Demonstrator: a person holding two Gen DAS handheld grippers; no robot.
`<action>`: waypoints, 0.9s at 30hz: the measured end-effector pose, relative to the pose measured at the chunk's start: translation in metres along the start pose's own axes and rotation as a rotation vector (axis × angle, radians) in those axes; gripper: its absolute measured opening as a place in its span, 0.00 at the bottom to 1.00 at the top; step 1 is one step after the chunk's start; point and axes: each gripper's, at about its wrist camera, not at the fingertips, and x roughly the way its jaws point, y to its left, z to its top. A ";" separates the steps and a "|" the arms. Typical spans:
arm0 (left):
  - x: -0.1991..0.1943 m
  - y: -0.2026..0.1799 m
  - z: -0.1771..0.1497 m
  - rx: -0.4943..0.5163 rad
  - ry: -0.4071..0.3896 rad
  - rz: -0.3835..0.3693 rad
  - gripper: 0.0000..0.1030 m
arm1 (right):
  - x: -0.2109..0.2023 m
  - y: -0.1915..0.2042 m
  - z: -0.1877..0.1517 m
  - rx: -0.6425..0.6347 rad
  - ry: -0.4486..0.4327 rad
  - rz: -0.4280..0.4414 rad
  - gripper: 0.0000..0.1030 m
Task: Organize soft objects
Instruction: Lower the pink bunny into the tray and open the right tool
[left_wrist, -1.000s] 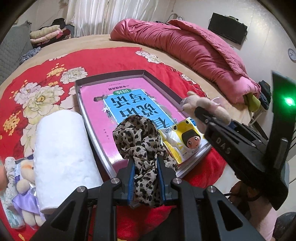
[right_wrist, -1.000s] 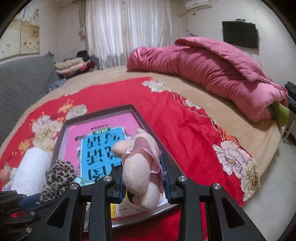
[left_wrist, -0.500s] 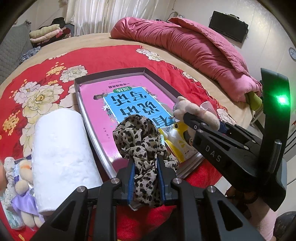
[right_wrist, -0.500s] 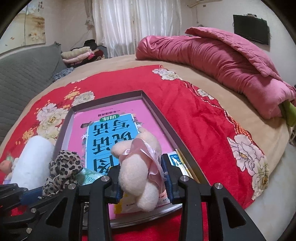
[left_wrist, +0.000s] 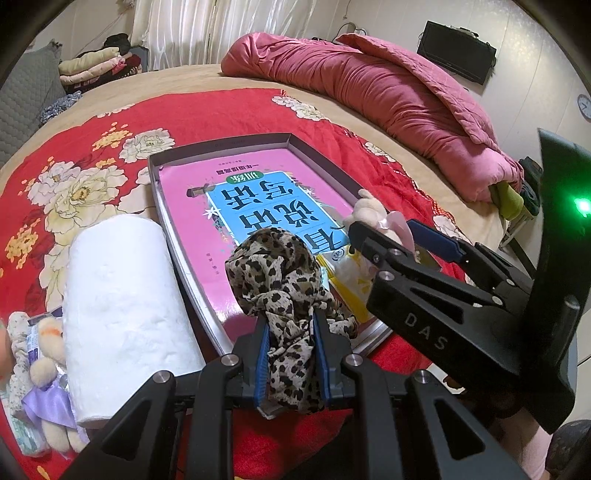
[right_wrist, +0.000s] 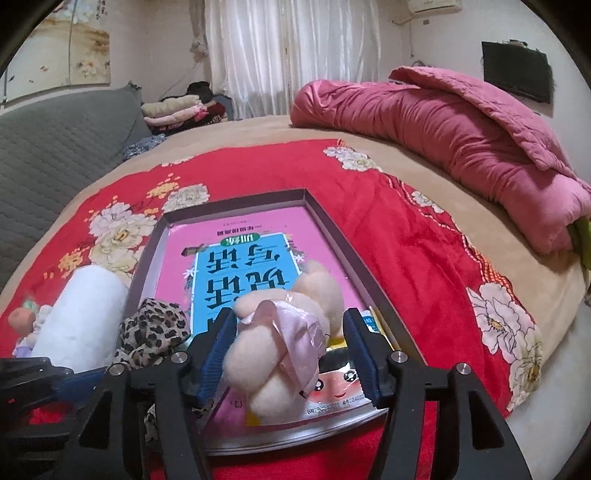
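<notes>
right claw (right_wrist: 290, 356) opening, plush toy (right_wrist: 284, 343) loose between pads; should be lifted clear straight. left claw (left_wrist: 290, 360) clamped on leopard scarf (left_wrist: 284, 280).

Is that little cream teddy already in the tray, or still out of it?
In. The teddy lies over the tray's pink book; the right gripper is opening, with gaps beside both fingers.

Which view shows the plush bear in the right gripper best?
The right wrist view: the bear fills the middle between the right gripper's opening jaws, pink ribbon visible, over the tray. The left wrist view shows only its head and ribbon behind the gripper's fingers.
</notes>
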 end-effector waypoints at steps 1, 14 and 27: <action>0.000 0.000 0.000 -0.002 0.001 -0.002 0.21 | -0.002 -0.001 0.000 0.005 -0.010 0.000 0.61; 0.009 -0.007 0.001 0.001 0.034 -0.038 0.22 | -0.018 -0.024 0.002 0.108 -0.084 -0.031 0.71; 0.010 -0.007 0.000 0.001 0.037 -0.024 0.25 | 0.001 -0.054 -0.008 0.250 0.015 -0.031 0.72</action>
